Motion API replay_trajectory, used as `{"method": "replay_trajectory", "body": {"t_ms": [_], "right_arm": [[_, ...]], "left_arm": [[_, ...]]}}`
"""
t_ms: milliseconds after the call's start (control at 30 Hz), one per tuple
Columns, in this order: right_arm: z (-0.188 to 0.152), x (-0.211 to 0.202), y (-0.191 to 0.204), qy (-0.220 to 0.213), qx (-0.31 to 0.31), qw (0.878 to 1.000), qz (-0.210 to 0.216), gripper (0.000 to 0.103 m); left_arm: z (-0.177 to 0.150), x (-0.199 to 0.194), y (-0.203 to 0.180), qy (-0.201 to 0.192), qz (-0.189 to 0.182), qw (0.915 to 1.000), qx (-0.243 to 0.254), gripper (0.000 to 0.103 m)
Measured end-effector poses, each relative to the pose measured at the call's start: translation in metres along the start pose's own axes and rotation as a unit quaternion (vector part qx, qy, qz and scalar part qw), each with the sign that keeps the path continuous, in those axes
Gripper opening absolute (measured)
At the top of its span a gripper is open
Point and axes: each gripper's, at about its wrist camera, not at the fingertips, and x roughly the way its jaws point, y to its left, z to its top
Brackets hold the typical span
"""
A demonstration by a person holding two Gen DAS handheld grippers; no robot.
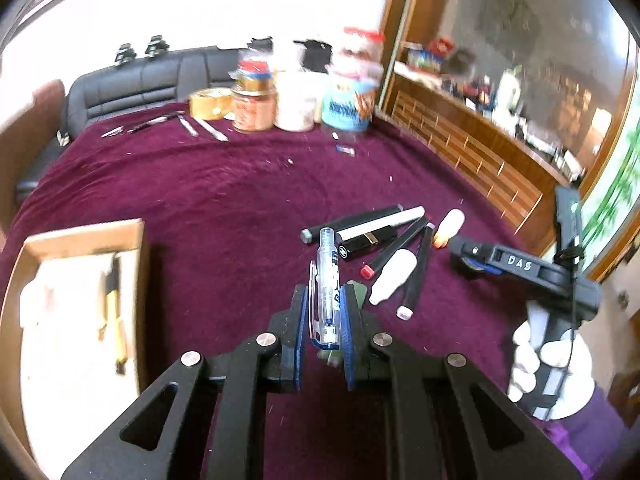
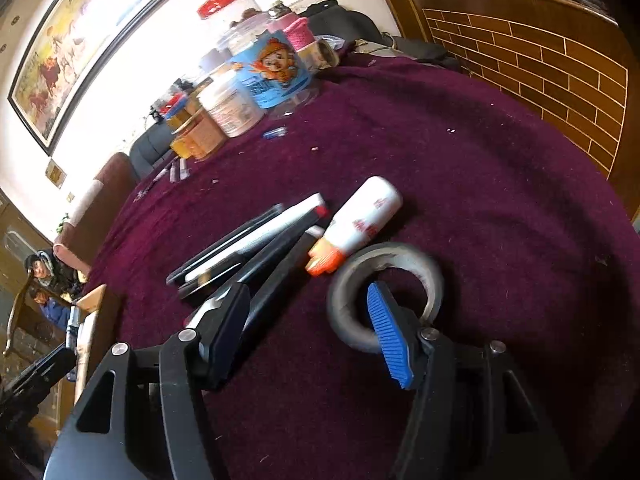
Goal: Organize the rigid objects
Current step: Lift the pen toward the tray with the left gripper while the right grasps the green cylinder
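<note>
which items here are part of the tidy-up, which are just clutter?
In play: clear pen clamped in left gripper; cardboard box; marker pile; glue bottle; tape ring at right gripper.
Clutter: jars, tools at back.

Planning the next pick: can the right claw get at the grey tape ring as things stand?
Probably yes. The right claw stands open with nothing held, and one blue pad already sits in the hole of the grey tape ring. The ring lies flat on the purple cloth, nothing on top; only the orange-capped bottle lies close beside it.
</note>
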Motion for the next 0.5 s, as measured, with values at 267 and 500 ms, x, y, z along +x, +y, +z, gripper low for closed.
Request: {"method": "replay_trajectory", "body": {"t_ms": [267,500], "right_arm": [[-0.039,0.011,0.091,0.096,-0.064,0.989,0.090,0.062],[-0.053,0.067,0.144,0.114,-0.103,0.988,-0.004,0.052]], "left_arm": [[-0.038,-0.061,0.062,-0.039,-0.010,0.9947,-0.095,0.012],[-0.071,-0.090,0.101,-0.058,0.008,0.9884,-0.140,0.012]]}}
